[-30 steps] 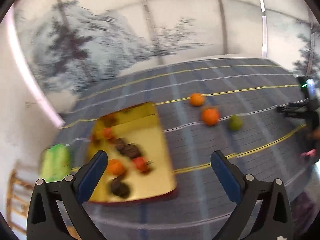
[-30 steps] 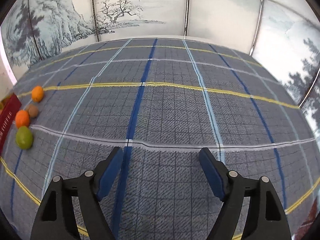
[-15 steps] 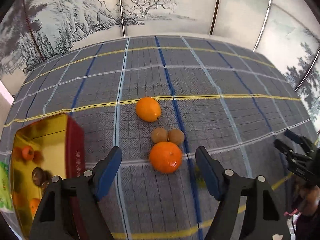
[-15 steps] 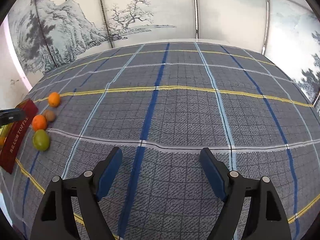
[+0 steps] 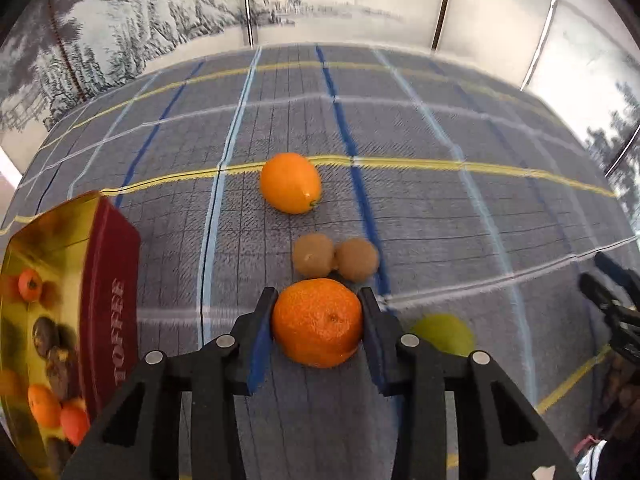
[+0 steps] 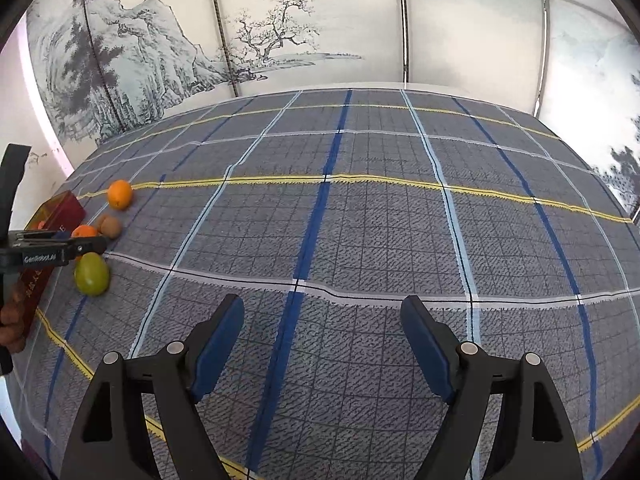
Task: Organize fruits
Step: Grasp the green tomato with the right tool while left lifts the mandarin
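Observation:
My left gripper (image 5: 318,320) is shut on a mandarin (image 5: 317,322), its blue pads touching both sides. Just beyond it lie two brown kiwis (image 5: 334,258) side by side, and farther off an orange (image 5: 290,182). A green fruit (image 5: 444,334) lies to the right, partly hidden behind the right finger. The red toffee tin (image 5: 106,300) with a gold inside stands at the left and holds several small fruits and dark pieces. My right gripper (image 6: 322,332) is open and empty over bare cloth; the fruits show far left in its view, with the green fruit (image 6: 91,273) nearest.
A grey plaid tablecloth (image 6: 360,220) covers the table. Painted screen panels (image 6: 280,32) stand behind it. The right gripper (image 5: 616,300) shows at the right edge of the left wrist view. The left gripper (image 6: 52,250) and a hand show at the left edge of the right wrist view.
My left gripper swung right from the tin to the loose fruits, moved in on the mandarin and closed on it. The right gripper stayed open and turned slightly.

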